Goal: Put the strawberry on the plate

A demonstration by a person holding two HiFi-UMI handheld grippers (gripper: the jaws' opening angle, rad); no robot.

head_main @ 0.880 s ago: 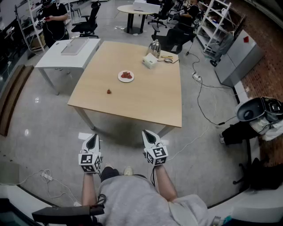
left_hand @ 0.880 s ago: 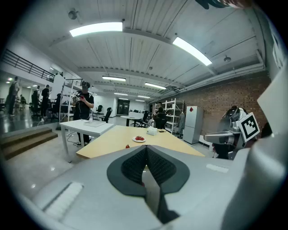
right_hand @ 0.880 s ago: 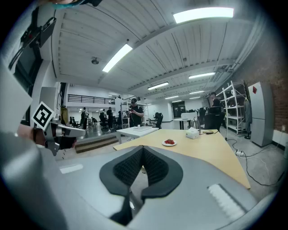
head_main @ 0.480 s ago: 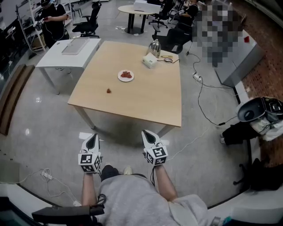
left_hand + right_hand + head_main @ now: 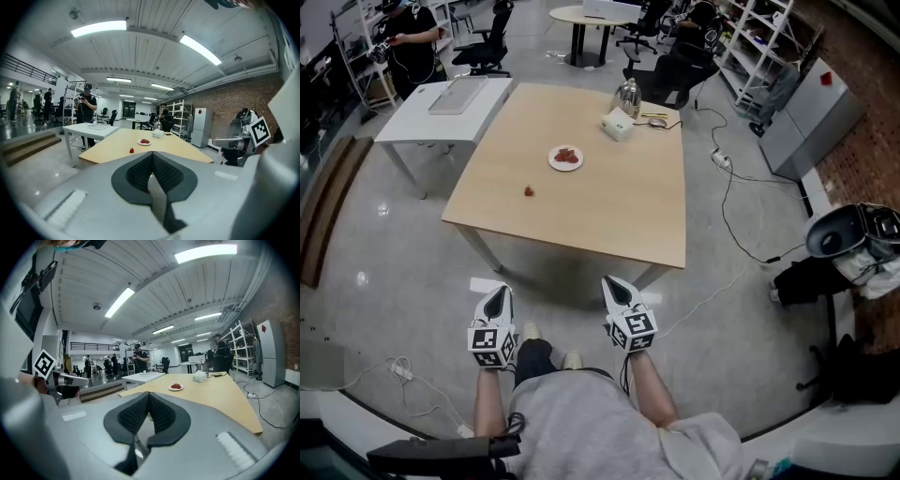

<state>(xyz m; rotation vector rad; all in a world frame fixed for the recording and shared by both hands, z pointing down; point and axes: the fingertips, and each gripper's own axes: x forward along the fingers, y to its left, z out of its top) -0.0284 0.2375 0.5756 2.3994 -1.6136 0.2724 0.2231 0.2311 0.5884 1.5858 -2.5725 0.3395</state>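
Presumably soft, the strawberry (image 5: 529, 191) is being targeted for gentle mid-body pinching; left gripper (image 5: 497, 292) and right gripper (image 5: 613, 283) are being held closed, empty.

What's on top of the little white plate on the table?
Red strawberries are piled on the plate, too small to count, hiding its middle. Another strawberry sits alone on the table, apart from the plate.

Bright, even indoor light from ceiling strip lamps (image 5: 98, 28). Soft shadow beneath the table (image 5: 581, 206), small glare spots on the glossy floor (image 5: 361, 278). Strong fisheye bending and dark vignetting around both gripper views. Mostly sharp, little blur.
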